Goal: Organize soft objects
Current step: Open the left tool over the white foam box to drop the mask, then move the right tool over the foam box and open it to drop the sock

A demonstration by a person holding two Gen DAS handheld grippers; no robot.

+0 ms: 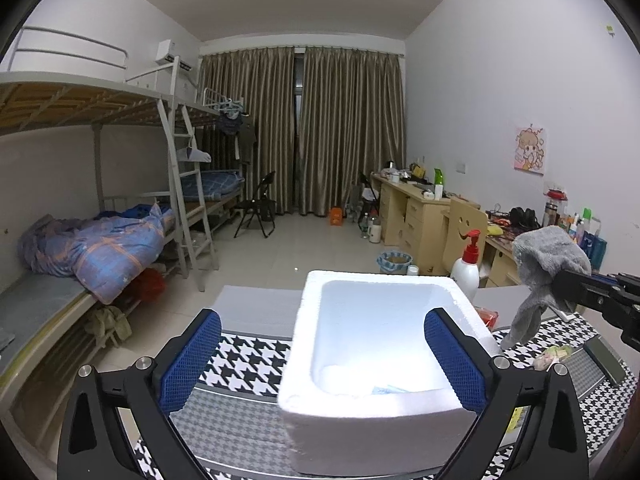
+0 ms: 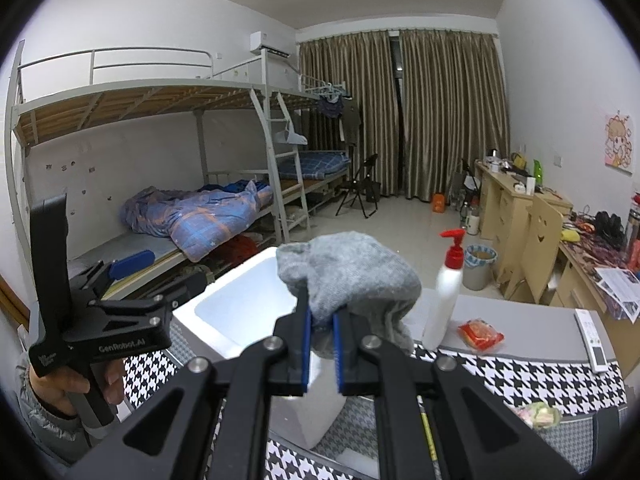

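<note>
The grey sock point(image 2: 352, 276) is up in the air, pinched between the blue pads point(image 2: 307, 344) of the right gripper point(image 2: 320, 346), whose jaws are squeezed close on it. Most of the sock bunches above the pads and a floppy end hangs down. It is near the right edge of the white foam box point(image 1: 384, 404), not yet over the hole in the middle. The box sits on a black and white checked cloth point(image 1: 248, 364) on the table, and its thick walls stand up all around a deep open middle. Something pale blue point(image 1: 390, 390) lies at the bottom. The left gripper point(image 1: 324, 360) has its jaws spread wide with nothing between them, one pad on each side of the box's near end. A hand point(image 2: 76, 388) holds its handle. A white pump bottle with a red top point(image 2: 448, 288) stands just past the box's right side, with a red packet point(image 2: 480, 334) near it. Beyond the table the floor is bare and roomy.
</note>
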